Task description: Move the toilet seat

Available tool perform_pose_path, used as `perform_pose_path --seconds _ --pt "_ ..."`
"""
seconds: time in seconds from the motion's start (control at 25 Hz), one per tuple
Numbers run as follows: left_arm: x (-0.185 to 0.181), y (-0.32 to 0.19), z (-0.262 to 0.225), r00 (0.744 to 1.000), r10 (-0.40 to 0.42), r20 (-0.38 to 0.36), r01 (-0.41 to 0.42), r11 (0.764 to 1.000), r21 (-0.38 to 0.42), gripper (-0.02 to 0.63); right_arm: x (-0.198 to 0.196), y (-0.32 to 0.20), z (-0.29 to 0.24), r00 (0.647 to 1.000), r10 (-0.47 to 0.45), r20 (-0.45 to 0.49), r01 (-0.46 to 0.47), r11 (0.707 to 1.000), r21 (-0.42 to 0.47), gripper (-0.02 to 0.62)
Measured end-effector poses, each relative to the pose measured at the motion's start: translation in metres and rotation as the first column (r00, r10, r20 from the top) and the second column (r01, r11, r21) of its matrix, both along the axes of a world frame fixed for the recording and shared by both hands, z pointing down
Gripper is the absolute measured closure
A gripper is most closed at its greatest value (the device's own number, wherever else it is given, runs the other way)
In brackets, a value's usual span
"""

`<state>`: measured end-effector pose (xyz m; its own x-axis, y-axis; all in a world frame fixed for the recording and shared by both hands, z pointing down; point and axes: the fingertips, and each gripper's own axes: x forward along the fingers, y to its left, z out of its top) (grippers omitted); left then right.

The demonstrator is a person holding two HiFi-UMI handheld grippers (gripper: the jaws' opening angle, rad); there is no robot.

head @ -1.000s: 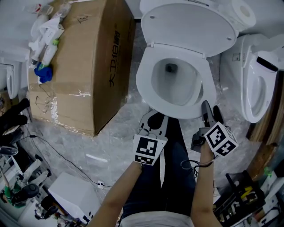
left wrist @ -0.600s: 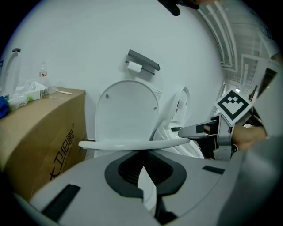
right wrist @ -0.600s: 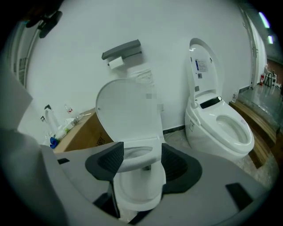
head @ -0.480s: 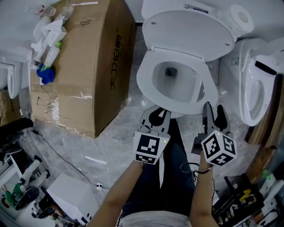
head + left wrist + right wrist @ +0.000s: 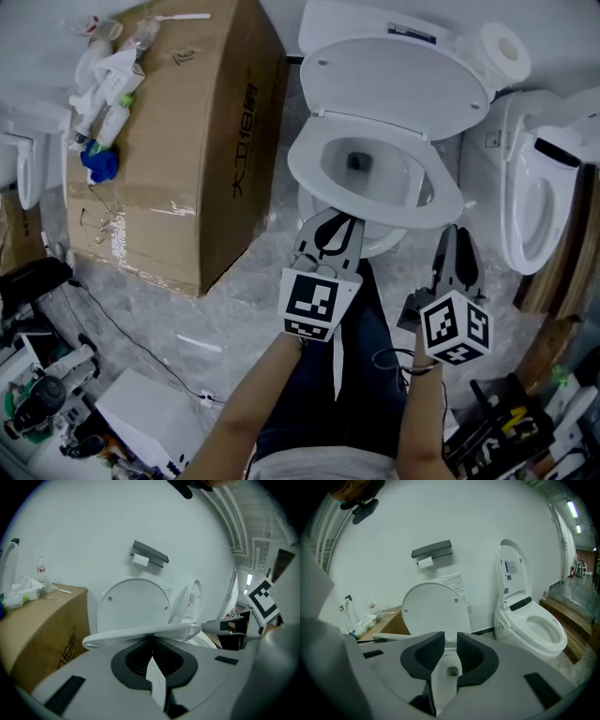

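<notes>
The white toilet seat (image 5: 309, 173) has its front edge tilted up off the bowl (image 5: 375, 246), below the raised lid (image 5: 394, 80). My left gripper (image 5: 330, 220) is shut, its tips tucked under the seat's front edge. In the left gripper view the seat (image 5: 140, 632) runs as a flat band right above the closed left gripper (image 5: 151, 641). My right gripper (image 5: 453, 232) hangs off the seat's front right, clear of it. Its jaws are closing to a narrow gap with nothing between them. The right gripper (image 5: 451, 637) looks toward the lid (image 5: 433, 606).
A large cardboard box (image 5: 178, 131) stands left of the toilet with tubes and bottles (image 5: 103, 75) on top. A second toilet (image 5: 534, 178) with its lid up stands close on the right. Cables and gear (image 5: 56, 394) crowd the floor at lower left. A paper holder (image 5: 149, 555) hangs on the wall.
The left gripper has pushed forward under the seat's front edge, and the seat front has risen off the bowl. The right gripper has drawn back from the seat and its jaws have narrowed.
</notes>
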<state>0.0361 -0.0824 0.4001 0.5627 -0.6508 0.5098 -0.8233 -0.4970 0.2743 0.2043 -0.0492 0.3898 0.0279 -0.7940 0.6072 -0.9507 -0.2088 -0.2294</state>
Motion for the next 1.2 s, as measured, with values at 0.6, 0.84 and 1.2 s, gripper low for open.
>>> perform_pose_path --seconds 0.6,0.84,1.2 --pt "0.009 -0.056 -0.025 1.0 -0.027 -0.011 0.028 0.996 0.089 0.592 -0.011 -0.022 0.008 0.998 -0.061 -0.009 0.061 0.998 -0.02 0.513" --pt "0.012 -0.076 -0.03 1.0 -0.03 -0.001 0.03 0.993 0.112 0.592 -0.017 -0.043 0.005 0.994 -0.106 -0.038 0.106 0.994 -0.01 0.542" --pt "0.02 -0.111 -0.038 0.999 -0.05 0.002 0.05 0.989 0.137 0.592 -0.02 -0.074 -0.002 0.99 -0.139 -0.021 0.14 0.99 0.025 0.552"
